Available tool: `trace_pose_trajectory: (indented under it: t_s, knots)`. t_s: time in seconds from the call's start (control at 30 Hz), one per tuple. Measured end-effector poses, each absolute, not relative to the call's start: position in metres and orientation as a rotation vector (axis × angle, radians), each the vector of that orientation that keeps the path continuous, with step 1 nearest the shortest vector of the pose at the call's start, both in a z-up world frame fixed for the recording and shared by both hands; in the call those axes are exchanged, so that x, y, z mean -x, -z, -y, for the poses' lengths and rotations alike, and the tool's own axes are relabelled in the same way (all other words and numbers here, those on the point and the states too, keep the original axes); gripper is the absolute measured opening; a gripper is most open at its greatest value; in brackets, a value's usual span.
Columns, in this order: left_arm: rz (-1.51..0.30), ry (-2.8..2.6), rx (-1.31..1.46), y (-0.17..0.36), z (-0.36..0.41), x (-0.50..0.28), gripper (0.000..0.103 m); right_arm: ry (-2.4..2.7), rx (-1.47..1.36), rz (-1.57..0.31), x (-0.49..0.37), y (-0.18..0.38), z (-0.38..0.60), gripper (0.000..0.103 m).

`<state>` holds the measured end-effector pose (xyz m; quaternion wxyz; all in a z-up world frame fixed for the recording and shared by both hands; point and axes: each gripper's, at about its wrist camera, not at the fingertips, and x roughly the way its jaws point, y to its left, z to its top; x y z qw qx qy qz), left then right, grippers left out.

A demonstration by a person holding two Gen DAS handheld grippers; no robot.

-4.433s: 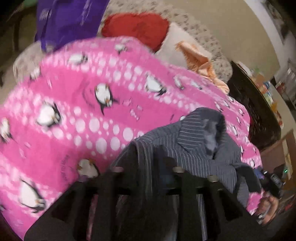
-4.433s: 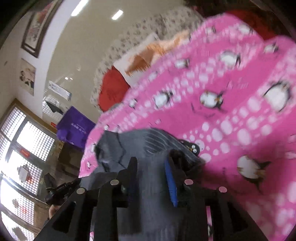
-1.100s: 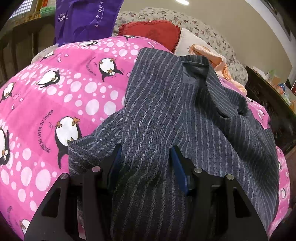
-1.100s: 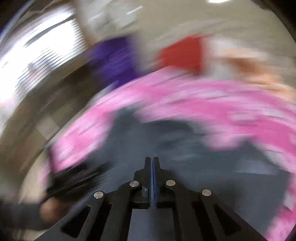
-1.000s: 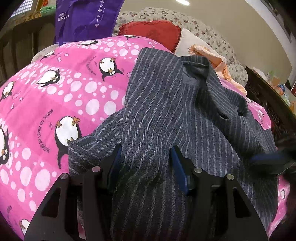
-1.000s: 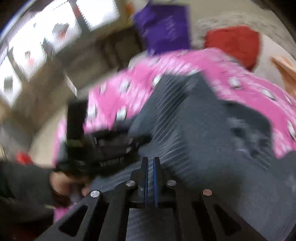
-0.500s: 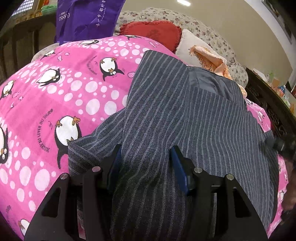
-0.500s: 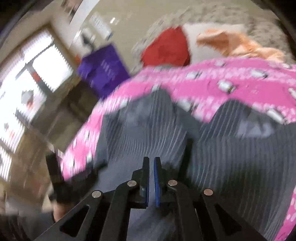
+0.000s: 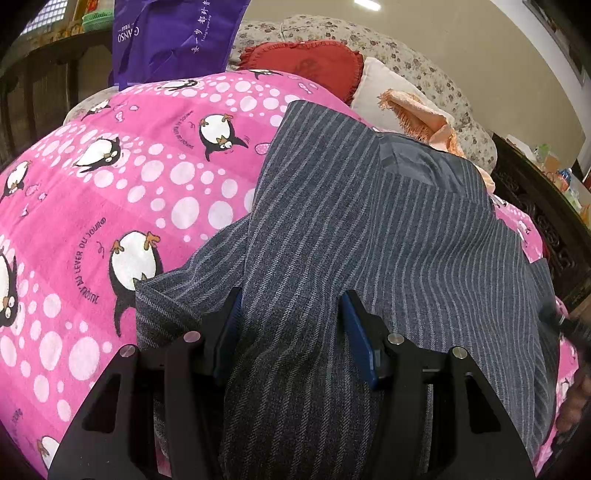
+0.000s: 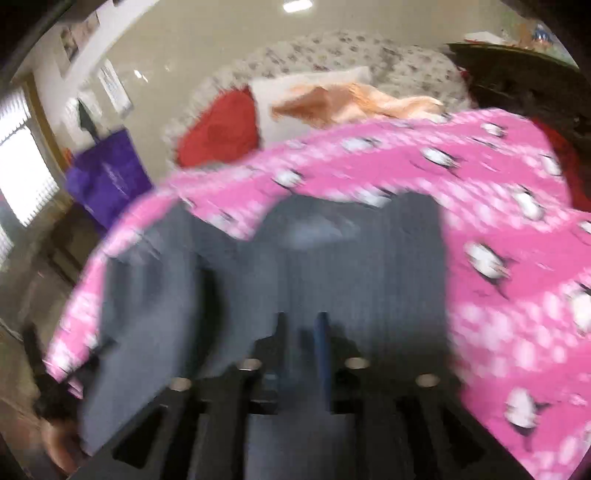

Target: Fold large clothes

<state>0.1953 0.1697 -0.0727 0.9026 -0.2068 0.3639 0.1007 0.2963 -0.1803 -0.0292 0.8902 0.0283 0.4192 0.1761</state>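
Note:
A grey pinstriped garment (image 9: 369,229) lies spread on a pink penguin-print blanket (image 9: 110,177). My left gripper (image 9: 291,314) is open, with its blue-padded fingers on either side of a ridge of the cloth near the garment's near edge. In the blurred right wrist view the garment (image 10: 332,258) lies on the blanket (image 10: 498,240). My right gripper (image 10: 301,325) is over the garment's near edge with a small gap between its fingers. Grey cloth shows in the gap.
A red heart cushion (image 9: 306,62), a white pillow with an orange cloth (image 9: 413,107) and a floral sofa back (image 9: 406,59) stand behind. A purple bag (image 9: 173,33) stands at the back left. Dark wooden furniture (image 9: 546,221) stands to the right.
The garment's right half went from crumpled to spread flat. My right gripper swung across the garment to its near edge, and its fingers went from pressed together to slightly apart. My left gripper stayed still.

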Motion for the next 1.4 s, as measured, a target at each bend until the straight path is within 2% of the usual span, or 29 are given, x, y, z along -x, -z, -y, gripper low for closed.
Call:
trace_pose_trajectory:
  t_s: [0.07,0.27,0.47,0.5,0.57,0.6,0.63,0.67,0.7,0.73,0.93,1.0,1.1,1.2,1.27,1.4]
  knots:
    - [-0.754,-0.210,0.426,0.073,-0.170,-0.196,0.053,-0.342,-0.052,-0.963,-0.303,0.047,0.188,0.027]
    - [-0.755,-0.214,0.425,0.072,-0.171,-0.195,0.054,-0.363,-0.133,-0.818,-0.247,0.014,0.208,0.027]
    - [-0.809,-0.201,0.365,0.065,-0.166,-0.185,0.056,-0.396,0.086,-0.795,-0.171,0.022,0.192,0.029]
    - [-0.818,-0.213,0.325,0.060,-0.163,-0.176,0.056,-0.384,0.102,-0.822,-0.165,0.033,0.195,0.033]
    - [-0.808,-0.256,0.247,0.046,-0.156,-0.151,0.056,-0.336,0.126,-0.848,-0.157,0.054,0.202,0.055]
    - [-0.776,-0.263,0.229,0.038,-0.154,-0.135,0.056,-0.298,0.123,-0.873,-0.156,0.064,0.208,0.077]
    - [-0.752,-0.265,0.221,0.033,-0.151,-0.123,0.056,-0.278,0.088,-0.912,-0.156,0.069,0.216,0.080]
    - [-0.732,-0.265,0.211,0.028,-0.148,-0.109,0.056,-0.280,0.021,-0.933,-0.158,0.071,0.225,0.078]
    - [-0.711,-0.264,0.196,0.025,-0.144,-0.093,0.056,-0.273,-0.043,-0.930,-0.154,0.067,0.233,0.069]
    - [-0.697,-0.253,0.179,0.026,-0.140,-0.078,0.056,-0.260,-0.036,-0.913,-0.149,0.062,0.233,0.065]
    - [-0.762,-0.199,0.197,0.065,-0.128,-0.053,0.057,-0.283,0.145,-0.670,-0.100,0.019,0.188,0.064]
    - [-0.766,-0.200,0.218,0.077,-0.130,-0.052,0.063,-0.307,0.194,-0.614,-0.092,0.012,0.168,0.064]
    - [-0.751,-0.201,0.235,0.079,-0.129,-0.048,0.065,-0.407,0.177,-0.653,-0.099,0.018,0.150,0.063]
    - [-0.747,-0.184,0.256,0.082,-0.130,-0.046,0.067,-0.396,0.162,-0.821,-0.122,0.067,0.147,0.065]
    - [-0.739,-0.174,0.269,0.083,-0.132,-0.045,0.068,-0.426,0.101,-0.757,-0.120,0.080,0.158,0.065]
    - [-0.731,-0.172,0.262,0.084,-0.129,-0.043,0.070,-0.435,0.072,-0.752,-0.119,0.078,0.163,0.067]
